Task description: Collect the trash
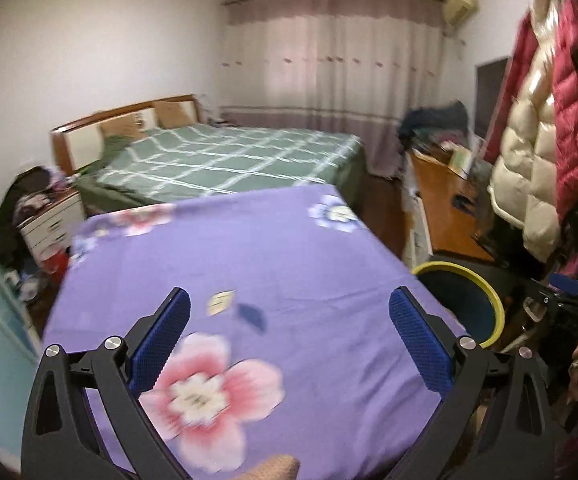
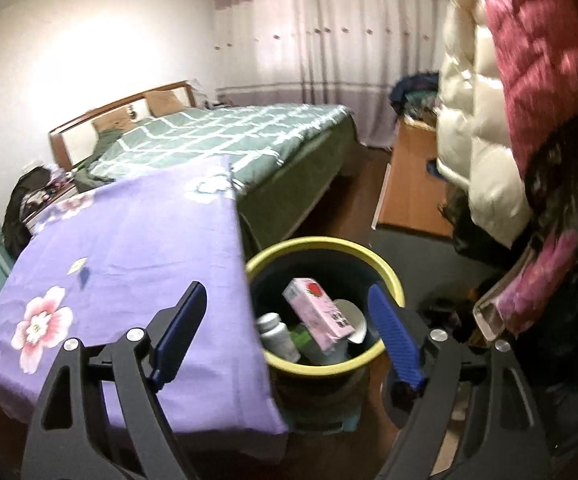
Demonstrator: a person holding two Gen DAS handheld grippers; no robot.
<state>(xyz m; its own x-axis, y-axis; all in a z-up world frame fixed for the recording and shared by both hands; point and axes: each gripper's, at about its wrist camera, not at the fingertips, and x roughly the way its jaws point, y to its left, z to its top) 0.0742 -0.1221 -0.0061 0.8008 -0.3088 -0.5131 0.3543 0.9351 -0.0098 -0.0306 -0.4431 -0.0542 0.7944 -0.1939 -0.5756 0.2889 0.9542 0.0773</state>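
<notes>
My left claw (image 1: 289,308) is spread wide with nothing in it, over the purple cloth (image 1: 309,248); a small card (image 1: 221,303) lies just ahead between its fingers, print too blurred to read. My right claw (image 2: 287,304) gapes empty above the bin (image 2: 265,266). Between its fingers, inside the bin, I see a white bottle (image 2: 277,332) and a pink carton (image 2: 321,314); the carton's lettering is illegible.

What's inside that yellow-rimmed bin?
The bin holds a pink carton, a white bottle, a white bowl-like item and something green. Anything beneath them is hidden.
</notes>
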